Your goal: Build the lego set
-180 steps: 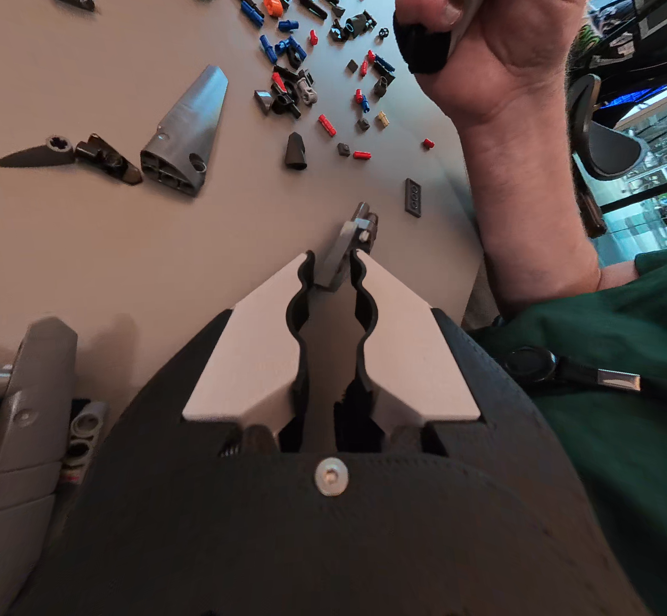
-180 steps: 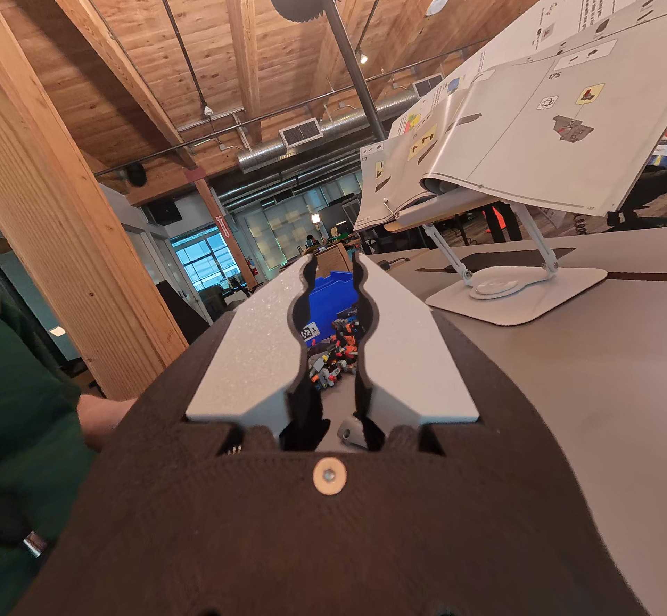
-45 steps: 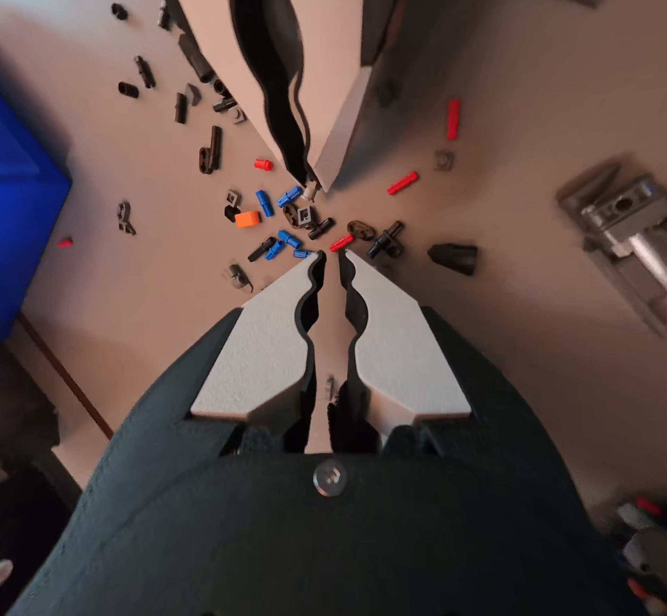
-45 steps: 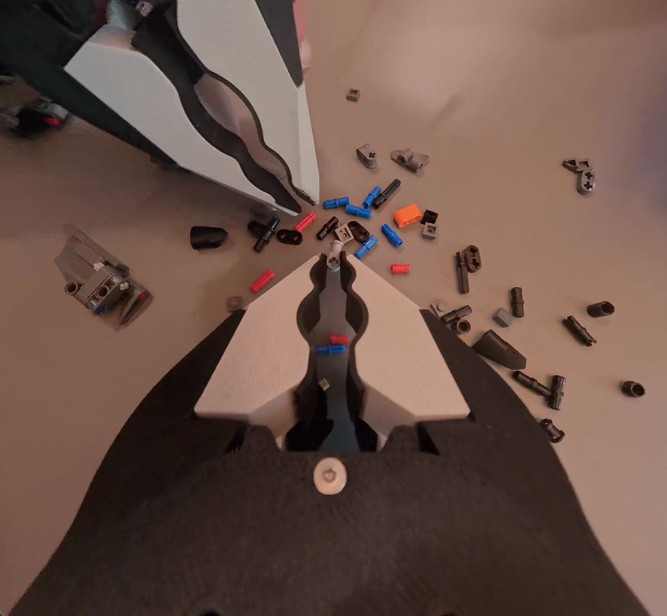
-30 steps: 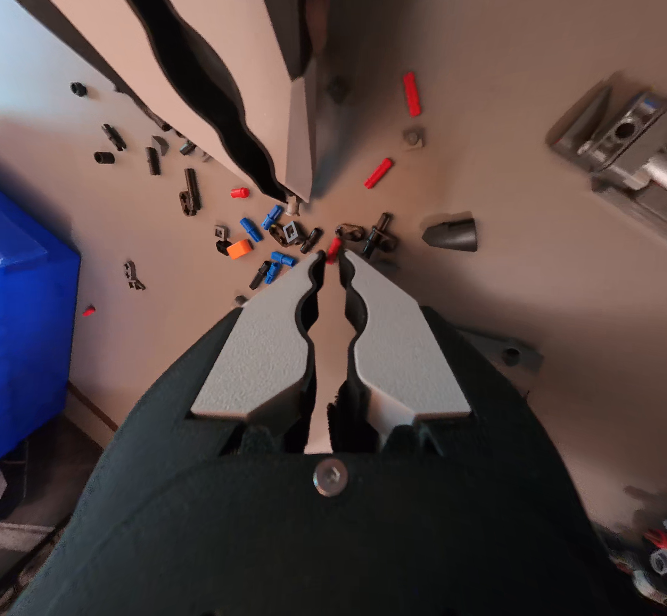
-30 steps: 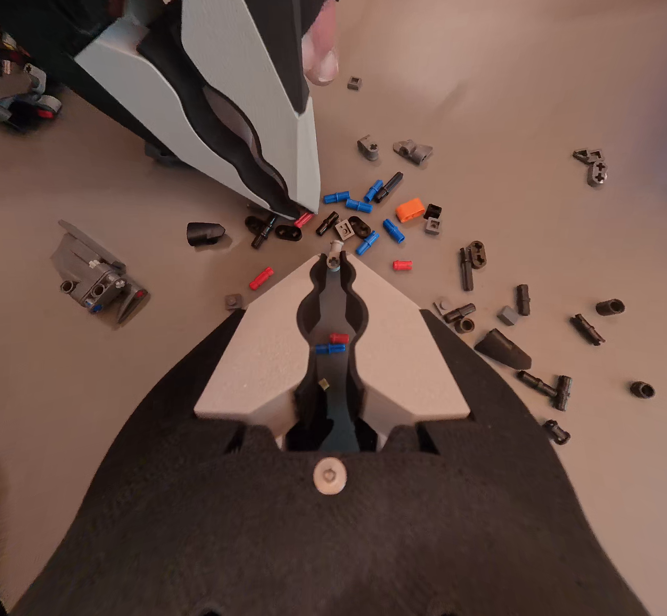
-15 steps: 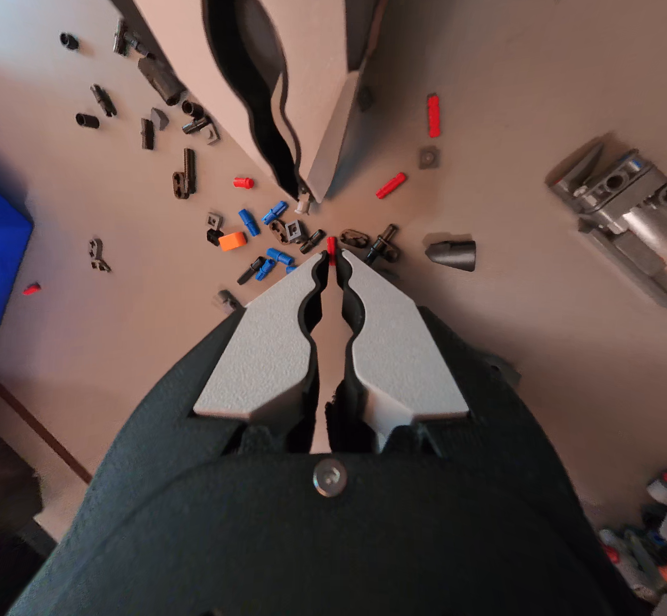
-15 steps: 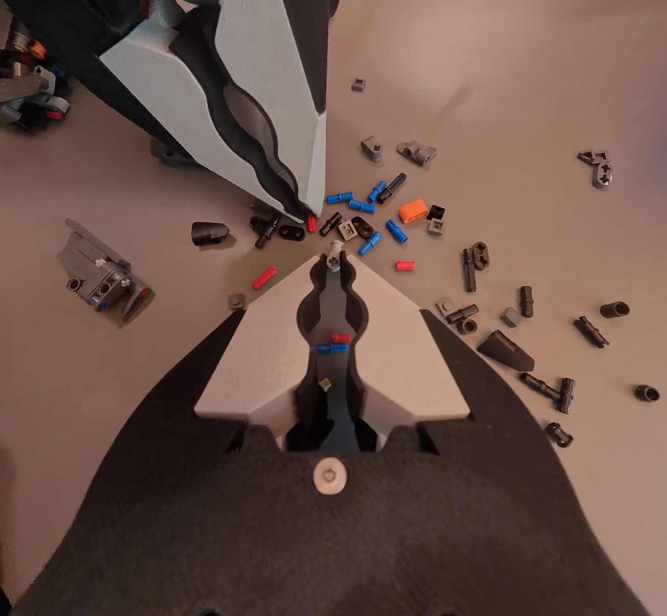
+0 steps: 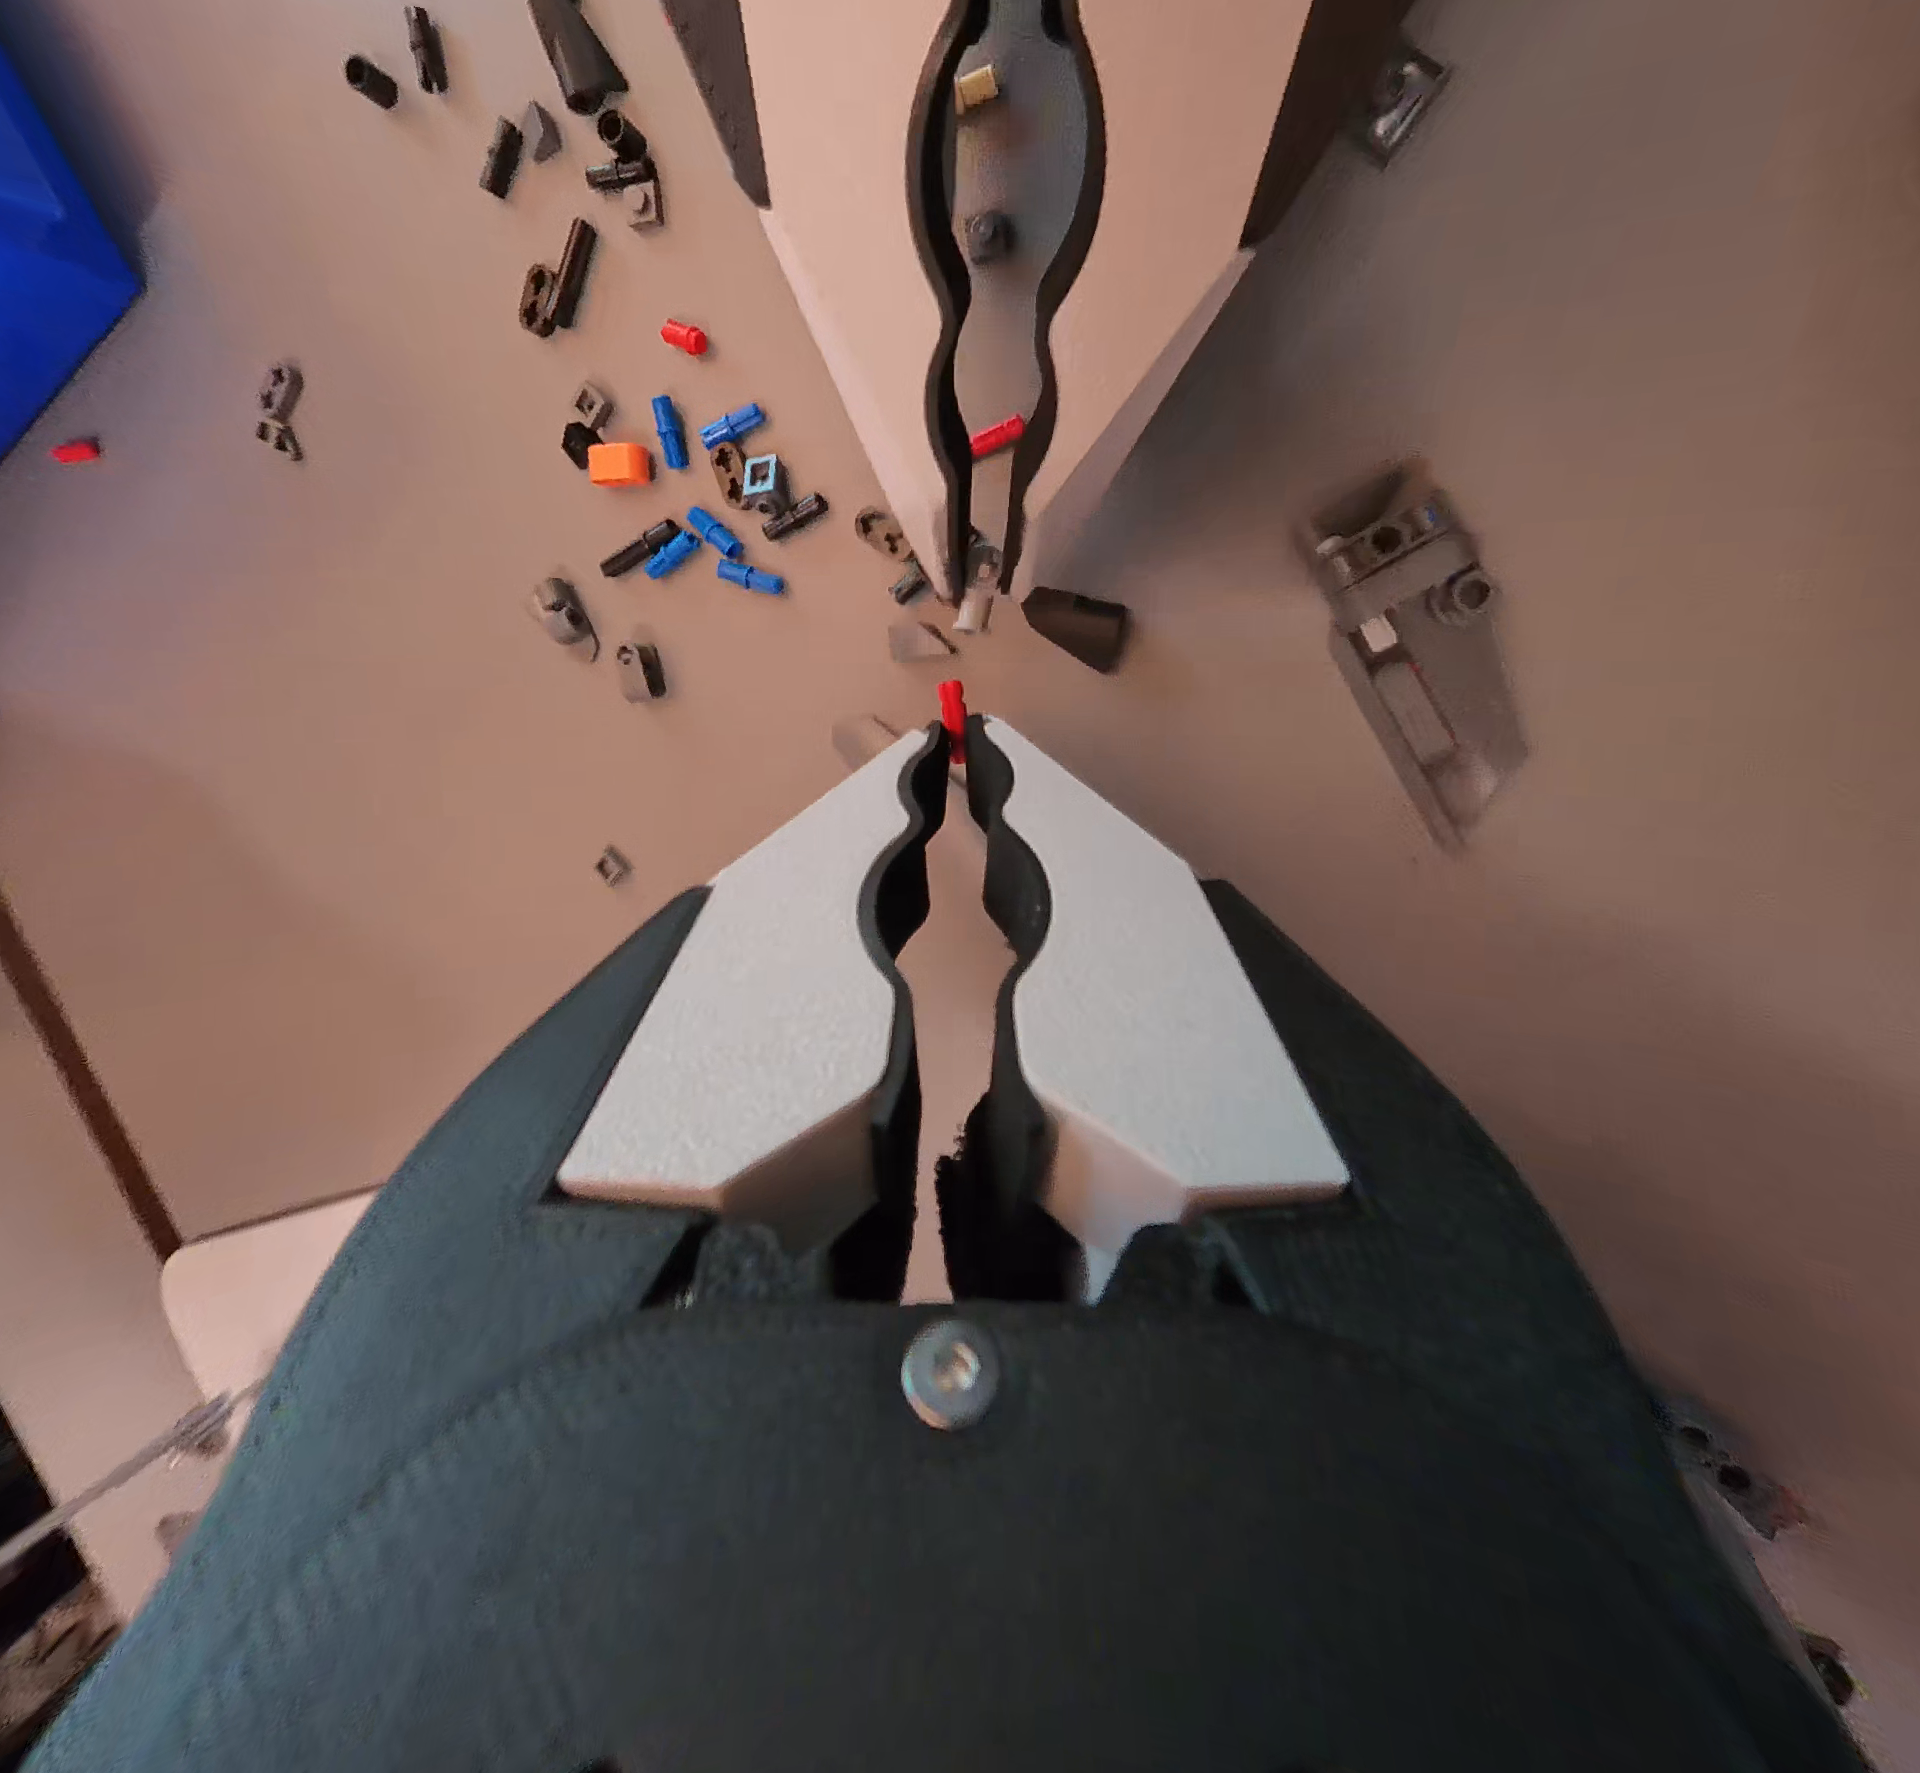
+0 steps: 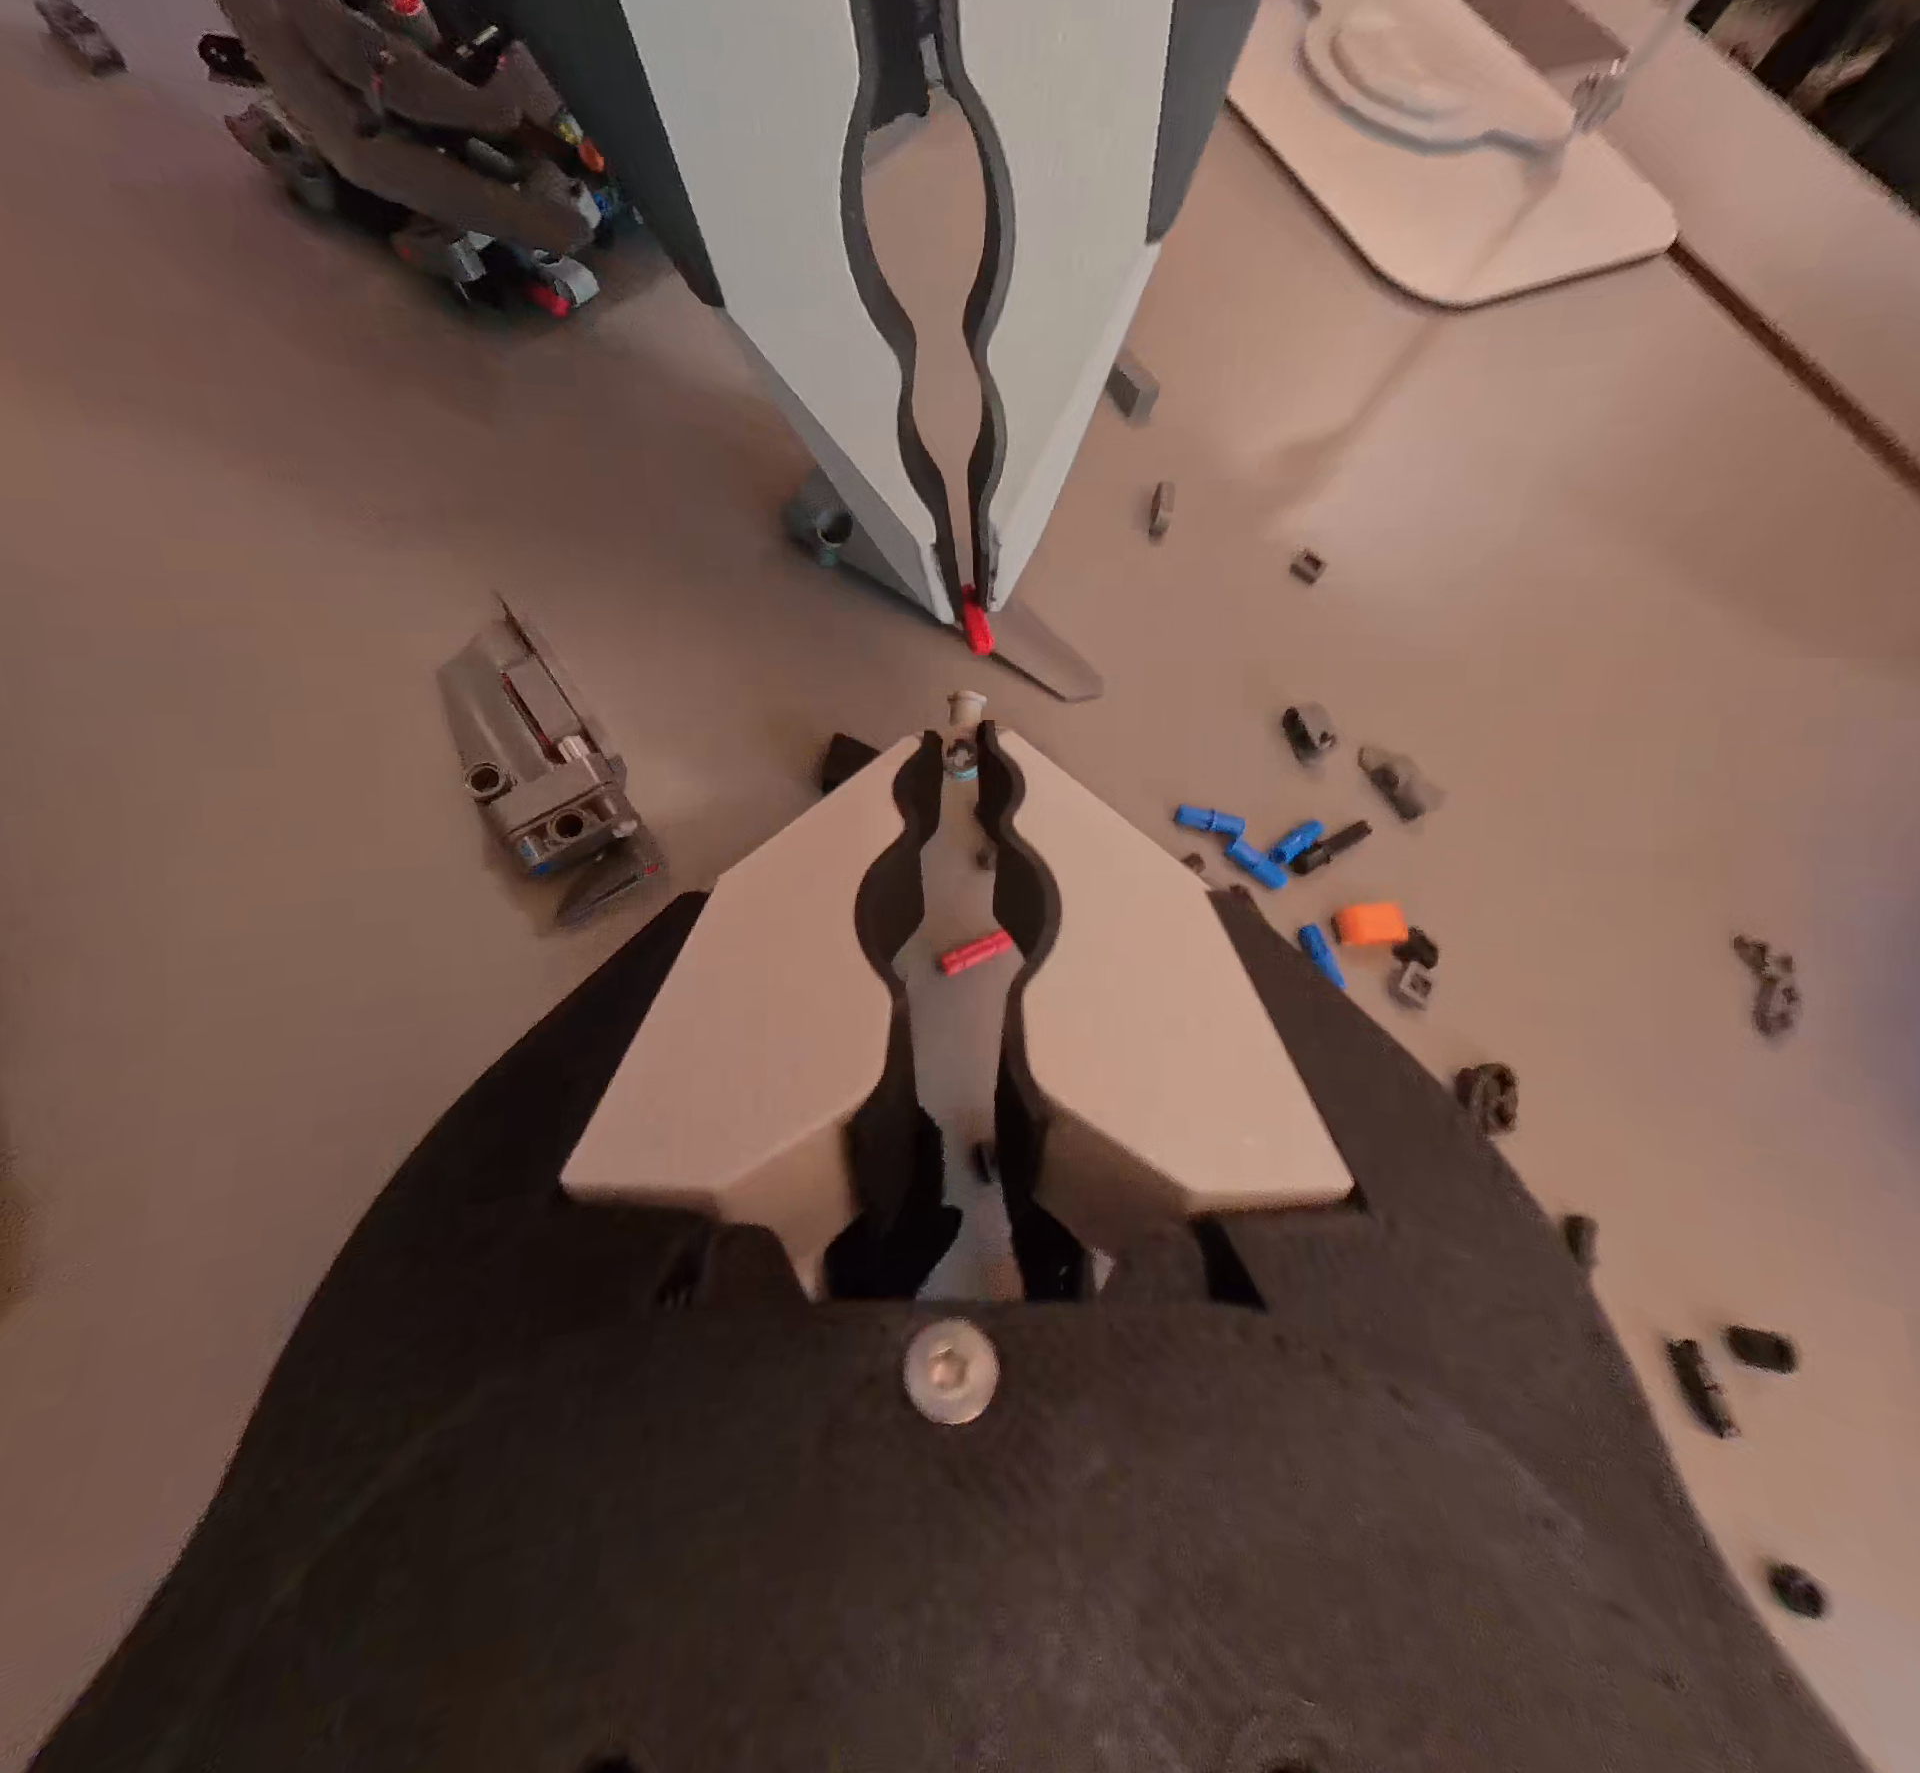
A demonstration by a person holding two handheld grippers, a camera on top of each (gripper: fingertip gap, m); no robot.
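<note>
A: Pinching a short red plastic peg (image 9: 951, 717) at their very tips, the left gripper (image 9: 954, 749) fingers are closed on it, the peg poking out forward.

B: And the right gripper (image 10: 961, 755)?

A: Its fingers are nearly closed too, nipping a small pale grey connector piece (image 10: 964, 724) with a stubby end sticking out. Half a second ago the red peg was only just caught among the loose parts; now it is lifted off the beige surface (image 9: 1558, 944) and both tips face each other, close but not touching.

B: So the next step is joining them?

A: Likely: peg into connector, needing straight alignment.

B: Around them?

A: Scattered blue pegs (image 9: 717, 534), an orange block (image 9: 619, 463) and black bits on the left gripper's side. A grey sub-assembly (image 10: 540, 778) lies apart, and the larger grey model (image 10: 416, 134) sits toward the surface's far edge.
</note>
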